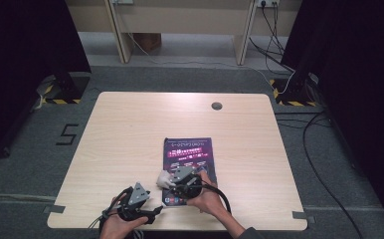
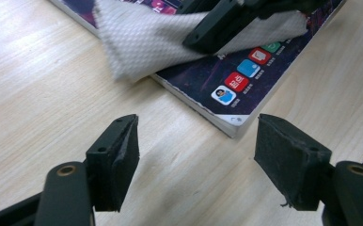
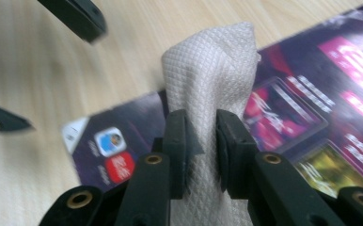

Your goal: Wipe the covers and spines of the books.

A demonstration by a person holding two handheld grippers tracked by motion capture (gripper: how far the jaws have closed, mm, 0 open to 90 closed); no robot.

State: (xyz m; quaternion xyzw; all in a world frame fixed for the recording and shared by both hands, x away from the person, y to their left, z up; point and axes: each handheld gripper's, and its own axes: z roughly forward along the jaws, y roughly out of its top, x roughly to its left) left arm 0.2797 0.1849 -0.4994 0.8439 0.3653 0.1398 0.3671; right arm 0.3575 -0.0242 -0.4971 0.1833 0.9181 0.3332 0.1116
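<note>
The right tool (image 3: 201,141) has its jaws pressed together on a white quilted cloth (image 3: 212,75), which stands up between the pads and bunches out ahead of them; under the cloth lies a dark purple booklet (image 3: 311,122), flat on the desk (image 1: 130,129). What the coming wipe turns on is that the booklet's long axis runs away from this tool toward the far edge of the desk: the tool sits at the booklet's near-left corner in the high view, so nearly all of the cover lies ahead of it and a little to its right. In that view the right tool (image 1: 182,179) rests over the booklet (image 1: 190,149) with the cloth (image 1: 164,179) spilling off the cover's left edge onto the wood. The left tool (image 2: 196,155) has its jaws spread wide with nothing between them, hovering over bare desk (image 2: 52,94) just short of the booklet's near corner (image 2: 226,84); the row of coloured app icons sits directly ahead of it and the cloth (image 2: 142,42) hangs beyond, a little to its left. So the right tool is the nearer one and already on the job, while the left tool (image 1: 135,204) is close enough to pin the corner if the booklet slides. I judge the way forward along the cover to be free; the grommet hole (image 1: 217,105) is well beyond the far edge.
</note>
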